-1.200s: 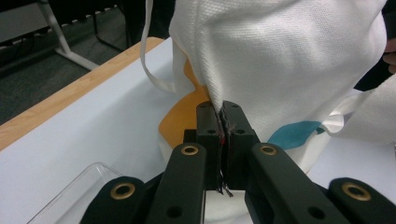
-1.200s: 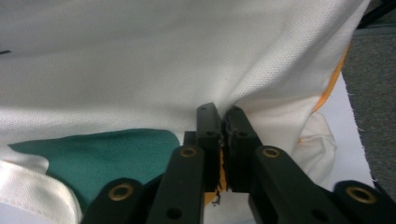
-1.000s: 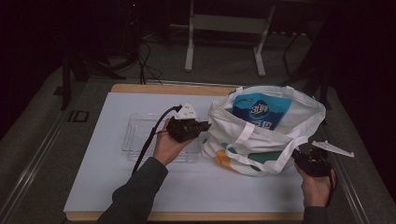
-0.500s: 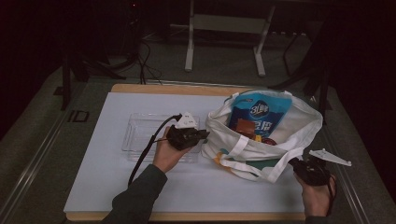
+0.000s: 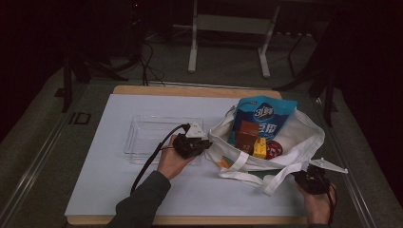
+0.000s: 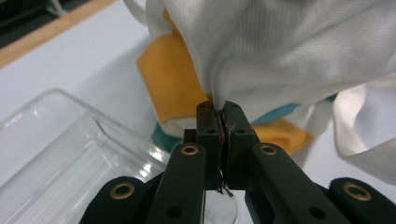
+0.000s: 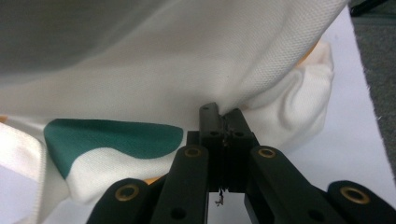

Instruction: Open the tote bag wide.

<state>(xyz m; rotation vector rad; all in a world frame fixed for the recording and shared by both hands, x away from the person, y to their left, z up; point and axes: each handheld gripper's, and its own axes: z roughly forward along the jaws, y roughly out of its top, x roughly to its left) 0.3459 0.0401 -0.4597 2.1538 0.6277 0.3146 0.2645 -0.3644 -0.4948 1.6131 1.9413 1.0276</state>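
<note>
A white cloth bag [image 5: 306, 137] with orange and green patches slumps on the white table top [image 5: 109, 185], its mouth open. Inside stand a blue snack packet [image 5: 266, 114], a brown box [image 5: 248, 134], a yellow box [image 5: 259, 148] and a red round item [image 5: 273, 150]. My left gripper [image 5: 208, 143] is shut on the bag's left rim; in the left gripper view its tips [image 6: 223, 108] pinch the white cloth [image 6: 280, 46]. At the bag's near right corner, my right gripper [image 5: 298, 176] is shut on the fabric [image 7: 187, 60], which its tips [image 7: 224, 114] clamp.
A clear plastic tray [image 5: 152, 135] lies left of the bag, just behind my left hand; its rim [image 6: 46, 154] shows beside the left jaws. The table's wooden edge [image 5: 190, 91] runs along the far side, with metal stand legs [image 5: 192, 47] on the floor beyond.
Both hands have sunk toward the table with the bag's cloth still pinched. The bag has settled lower and flatter, and its mouth now shows the boxes inside.
</note>
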